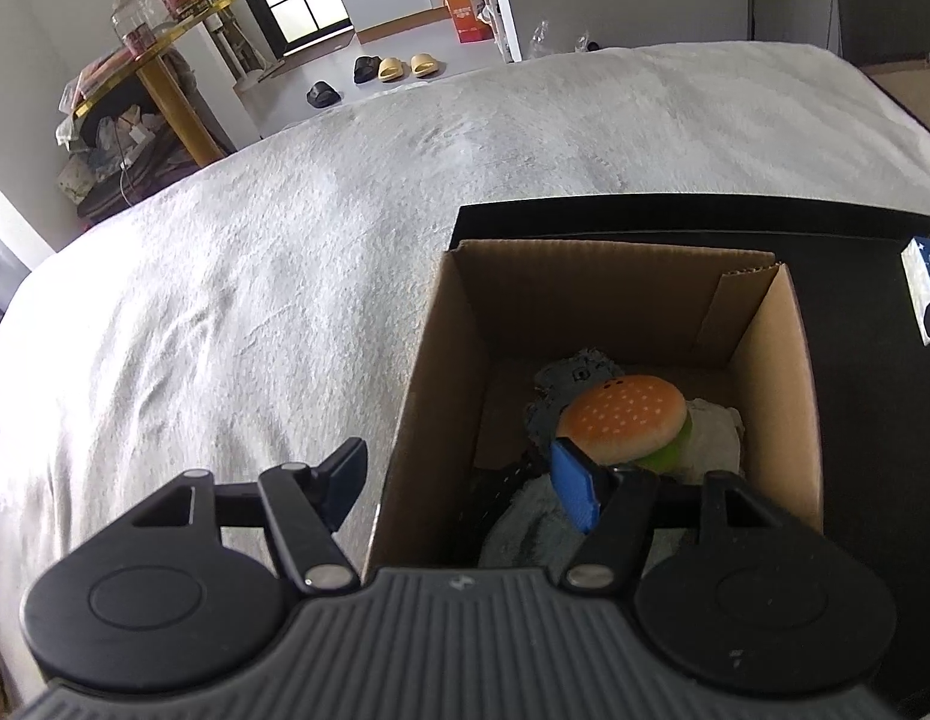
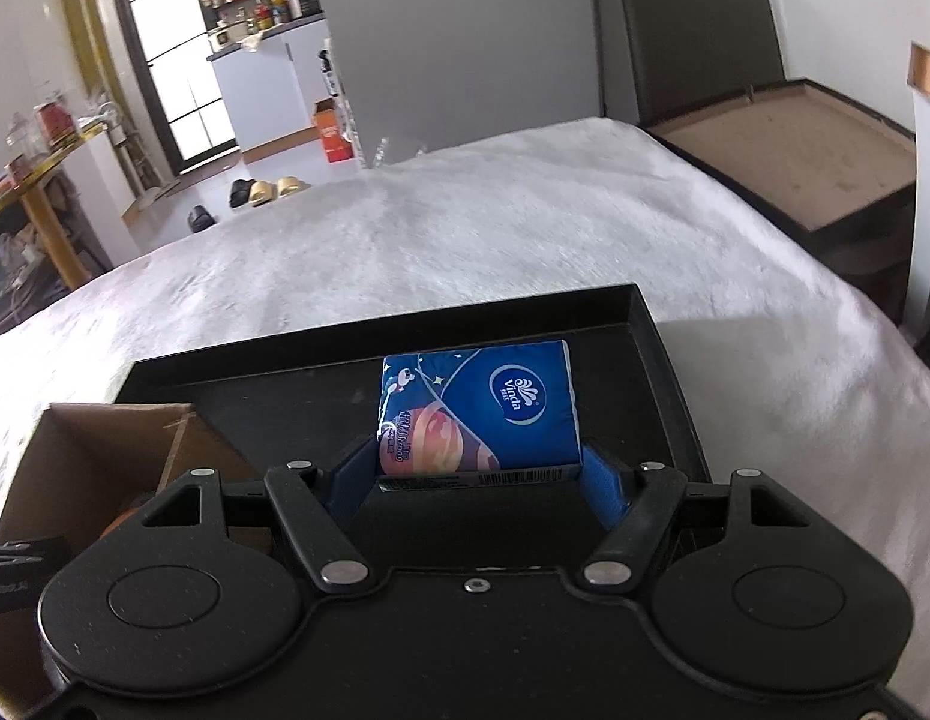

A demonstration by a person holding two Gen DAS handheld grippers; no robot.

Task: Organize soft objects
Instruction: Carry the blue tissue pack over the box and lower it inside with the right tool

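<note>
Left wrist: cardboard box centre-right, burger plush plus grey soft items already inside. Left gripper spread wide, empty, straddling box's near-left wall. Right wrist: right gripper clamped on tissue pack, frame centre, above black tray. Judgement: mostly done; pack left to box.

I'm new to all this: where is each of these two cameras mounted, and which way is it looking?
Left wrist: sits on the left gripper, looking down into the cardboard box at the burger toy; open fingers show.
Right wrist: sits on the right gripper, facing the tissue pack it clamps.
Shared: box, black tray, white bedspread.
</note>
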